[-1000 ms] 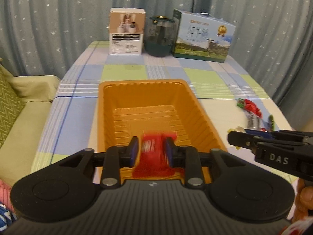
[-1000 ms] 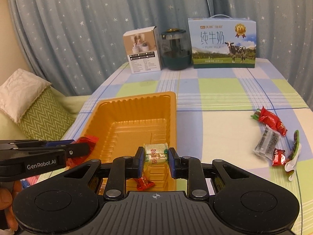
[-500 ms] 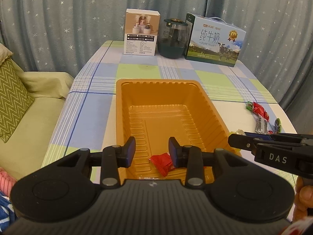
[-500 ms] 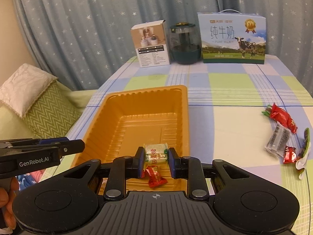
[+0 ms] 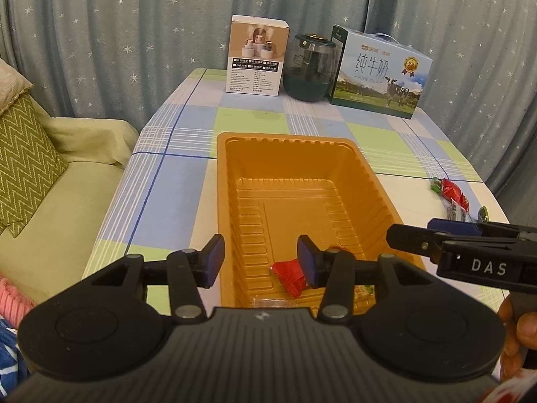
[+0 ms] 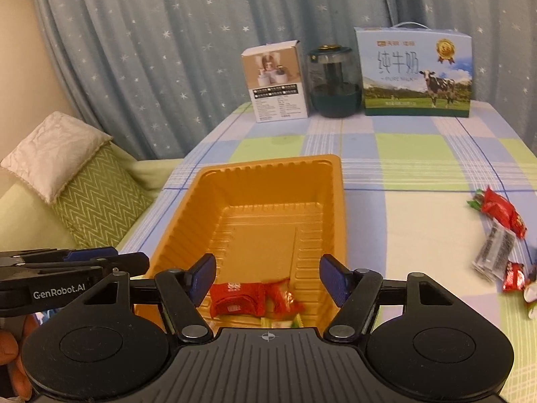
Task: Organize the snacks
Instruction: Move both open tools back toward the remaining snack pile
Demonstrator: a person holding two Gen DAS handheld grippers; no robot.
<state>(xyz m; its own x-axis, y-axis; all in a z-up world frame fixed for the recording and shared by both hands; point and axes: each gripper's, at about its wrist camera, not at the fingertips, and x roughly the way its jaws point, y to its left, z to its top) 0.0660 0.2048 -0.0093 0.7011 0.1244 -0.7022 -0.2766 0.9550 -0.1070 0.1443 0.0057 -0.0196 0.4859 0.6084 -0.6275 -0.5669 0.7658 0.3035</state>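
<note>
With both the left gripper [image 5: 261,258] and right gripper [image 6: 267,277] just spread and empty, we lift clear of the orange tray [image 6: 338,208] before fetching the 4 or so loose snacks [image 6: 500,231].

Blue-grey curtains [image 6: 167,50] sprinkled with white stars hang behind the checked-cloth bench [image 6: 419,154]; a pale green sofa [image 5: 50,201] with zigzag cushion [image 6: 97,201] stands beside it.

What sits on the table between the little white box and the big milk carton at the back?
A dark green jar with a lid stands between the white box and the milk carton; both wrist views show it.
</note>
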